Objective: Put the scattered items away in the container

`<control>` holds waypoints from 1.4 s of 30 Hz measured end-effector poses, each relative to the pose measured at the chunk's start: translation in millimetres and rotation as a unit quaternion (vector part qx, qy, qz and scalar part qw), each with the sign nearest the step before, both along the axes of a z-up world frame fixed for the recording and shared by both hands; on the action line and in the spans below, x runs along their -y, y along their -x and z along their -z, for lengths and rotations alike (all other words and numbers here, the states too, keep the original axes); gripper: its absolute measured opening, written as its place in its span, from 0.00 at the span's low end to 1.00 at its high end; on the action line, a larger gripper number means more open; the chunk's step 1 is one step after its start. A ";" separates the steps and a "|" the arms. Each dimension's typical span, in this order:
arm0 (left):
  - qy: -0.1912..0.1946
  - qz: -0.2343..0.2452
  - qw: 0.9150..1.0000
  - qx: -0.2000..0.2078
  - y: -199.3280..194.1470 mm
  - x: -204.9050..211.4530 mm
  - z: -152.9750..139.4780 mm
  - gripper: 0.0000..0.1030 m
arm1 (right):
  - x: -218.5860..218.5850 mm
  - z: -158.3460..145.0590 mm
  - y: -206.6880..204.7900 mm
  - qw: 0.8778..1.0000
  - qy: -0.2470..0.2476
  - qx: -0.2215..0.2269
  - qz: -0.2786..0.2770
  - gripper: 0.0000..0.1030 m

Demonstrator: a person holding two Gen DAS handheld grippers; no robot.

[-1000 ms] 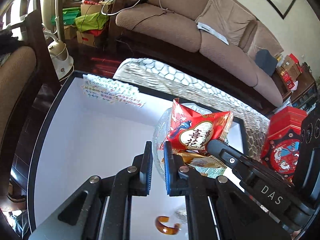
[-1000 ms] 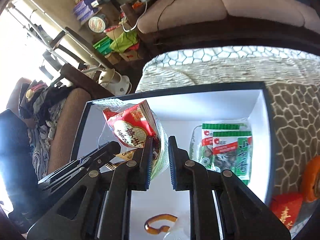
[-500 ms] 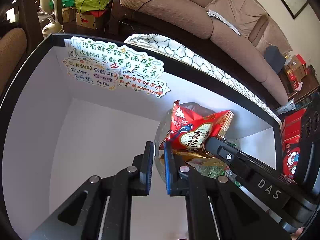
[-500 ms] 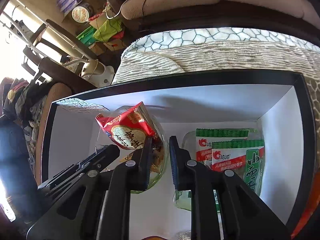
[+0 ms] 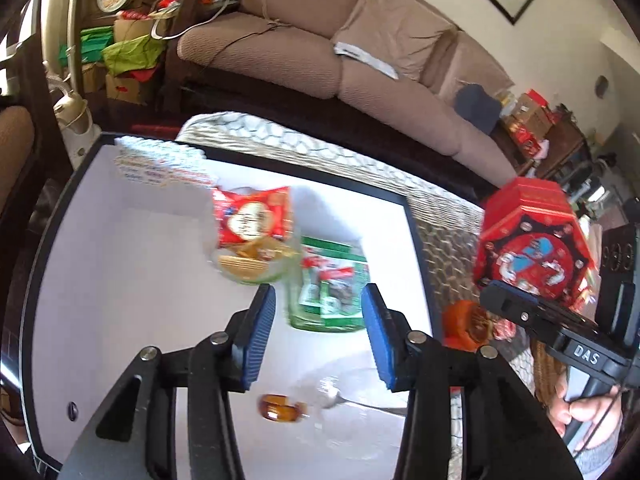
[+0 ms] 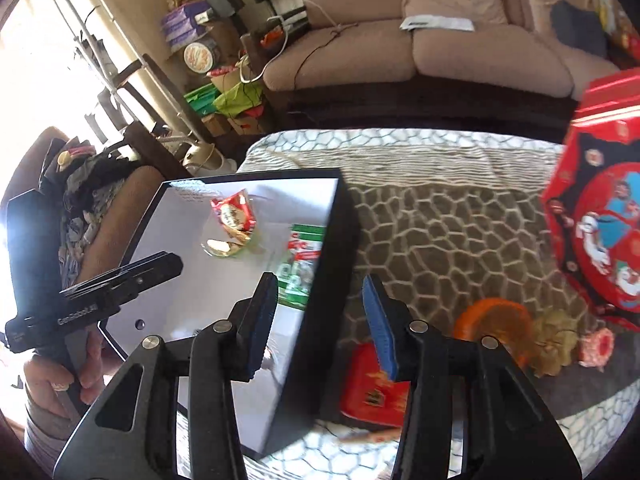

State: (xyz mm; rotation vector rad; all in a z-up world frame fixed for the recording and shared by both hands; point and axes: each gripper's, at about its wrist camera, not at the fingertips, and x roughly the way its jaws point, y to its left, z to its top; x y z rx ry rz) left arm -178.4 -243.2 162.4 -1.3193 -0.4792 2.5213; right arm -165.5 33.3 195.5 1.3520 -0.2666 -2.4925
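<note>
Fingers (image 5: 260,332) of both grippers opening — nothing between them.

"DAS" is showing in white on the right gripper (image 5: 581,354); "GenRobot.AI" is showing on the left gripper (image 6: 78,311). Packet print is blurring, unreadable.

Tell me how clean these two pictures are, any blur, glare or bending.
Left wrist view: motion blur smears the snack bowl and green packets; the sofa bows from fisheye distortion. Right wrist view: the window side at the left edge is blown out white, the red tin is blurred, and the white box wall reflects light.
</note>
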 end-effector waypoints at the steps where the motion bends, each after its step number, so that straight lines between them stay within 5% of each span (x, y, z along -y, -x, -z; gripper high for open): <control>1: -0.002 0.019 1.000 -0.009 -7.7 -19.8 -5.0 0.52 | -20.8 -2.3 -10.3 1.000 -0.002 -0.002 0.014 0.42; 6: 0.007 0.091 0.995 -0.035 -37.0 -111.9 -10.3 0.54 | -119.2 12.4 -42.9 0.995 0.014 0.013 0.097 0.43; 13: 0.017 0.090 0.995 0.029 -21.7 -176.0 26.7 0.54 | -175.7 68.4 -59.1 0.987 0.089 0.046 0.126 0.43; 18: 0.056 0.072 0.995 0.038 -33.4 -182.8 40.3 0.54 | -149.0 99.6 -72.4 0.987 0.132 0.043 0.078 0.44; 21: 0.017 0.055 0.998 0.023 -52.3 -169.7 37.7 0.54 | -114.9 112.2 -78.4 0.989 0.134 0.026 0.048 0.60; 24: -0.019 0.012 1.000 -0.004 -77.8 -146.5 32.9 0.54 | -70.3 111.1 -90.6 0.995 0.081 -0.044 0.029 0.72; 26: -0.044 -0.015 0.999 -0.028 -98.0 -128.8 29.0 0.57 | -38.8 107.6 -102.9 0.994 0.033 -0.101 0.015 0.96; 30: -0.044 -0.080 0.992 -0.089 -145.0 -98.7 28.3 0.77 | 9.3 116.9 -109.1 0.989 -0.061 -0.138 0.005 0.97; 34: 0.001 -0.099 0.990 -0.105 -168.1 -89.5 39.9 0.77 | 22.3 134.0 -95.0 0.989 -0.081 -0.121 0.026 0.97; 42: -0.010 -0.093 0.990 -0.105 -162.3 -72.1 45.8 0.78 | 24.9 154.7 -69.7 0.989 -0.087 -0.109 0.053 0.97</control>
